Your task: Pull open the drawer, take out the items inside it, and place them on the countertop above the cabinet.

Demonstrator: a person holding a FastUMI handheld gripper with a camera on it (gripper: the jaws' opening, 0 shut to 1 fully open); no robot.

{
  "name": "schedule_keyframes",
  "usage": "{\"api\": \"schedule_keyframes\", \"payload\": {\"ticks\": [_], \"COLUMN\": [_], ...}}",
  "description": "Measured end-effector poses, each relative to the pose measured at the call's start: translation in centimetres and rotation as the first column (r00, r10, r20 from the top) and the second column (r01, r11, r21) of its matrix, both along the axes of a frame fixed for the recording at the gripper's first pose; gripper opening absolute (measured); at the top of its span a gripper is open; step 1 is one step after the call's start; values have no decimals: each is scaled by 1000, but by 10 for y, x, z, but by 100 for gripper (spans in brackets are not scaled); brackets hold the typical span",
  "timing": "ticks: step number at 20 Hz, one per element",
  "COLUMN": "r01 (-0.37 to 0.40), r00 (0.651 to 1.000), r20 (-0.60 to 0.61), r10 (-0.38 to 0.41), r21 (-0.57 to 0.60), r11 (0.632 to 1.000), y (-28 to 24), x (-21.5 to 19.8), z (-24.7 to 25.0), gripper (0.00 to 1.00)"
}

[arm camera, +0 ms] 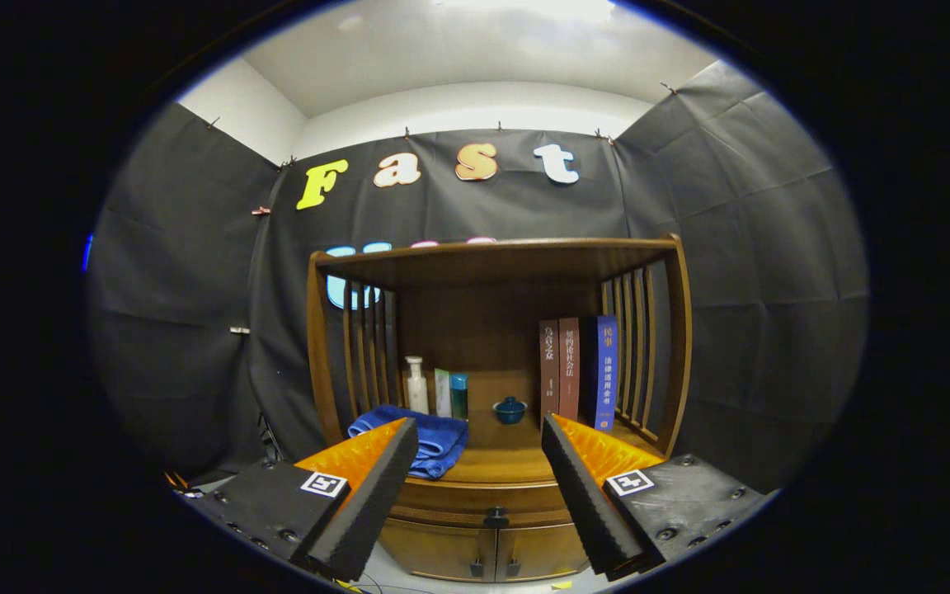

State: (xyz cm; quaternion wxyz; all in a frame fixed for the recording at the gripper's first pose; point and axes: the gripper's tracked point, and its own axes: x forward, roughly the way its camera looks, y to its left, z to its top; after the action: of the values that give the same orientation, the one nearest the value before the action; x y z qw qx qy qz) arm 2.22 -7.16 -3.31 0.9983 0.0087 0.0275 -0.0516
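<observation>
The gripper (pixel 479 437) hung in front of a wooden cabinet (pixel 496 355), its jaws spread wide and gripping nothing. Between them, at 6 o'clock from the shelf, sat the drawer (pixel 483 499), shut, with a dark knob (pixel 496 518) at its middle. Whatever lay inside could not be seen. Below the drawer were two small doors (pixel 483 551).

On the desk (pixel 500 464) above the drawer, a folded blue towel (pixel 430 441) lay at 9 o'clock, just beyond the left finger. Behind it stood a white bottle (pixel 416 384) and two slim containers (pixel 451 393). A small blue lidded pot (pixel 510 409) sat near the centre. At 3 o'clock three books (pixel 580 371) stood upright against the slatted side.
</observation>
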Motion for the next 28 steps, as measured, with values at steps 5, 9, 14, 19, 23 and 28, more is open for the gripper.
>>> {"api": "schedule_keyframes", "payload": {"ticks": [5,9,14,19,23,28], "r01": [12,34,13,34,58,66], "r00": [998,989,965,930,893,881], "r20": [-64,-143,-260,-365,-447,-471], "r10": [-11,-31,-11,-28,-43,-41], "r21": [12,19,7,11,20,37], "r11": [1000,999,1000,999,998,997], "y": [-12,-19,-17,-25,-33,-32], "x": [24,48,73,83,94,97], "z": [-53,-110,-180,-241,-283,-297], "gripper": [99,99,99,99,87,51]}}
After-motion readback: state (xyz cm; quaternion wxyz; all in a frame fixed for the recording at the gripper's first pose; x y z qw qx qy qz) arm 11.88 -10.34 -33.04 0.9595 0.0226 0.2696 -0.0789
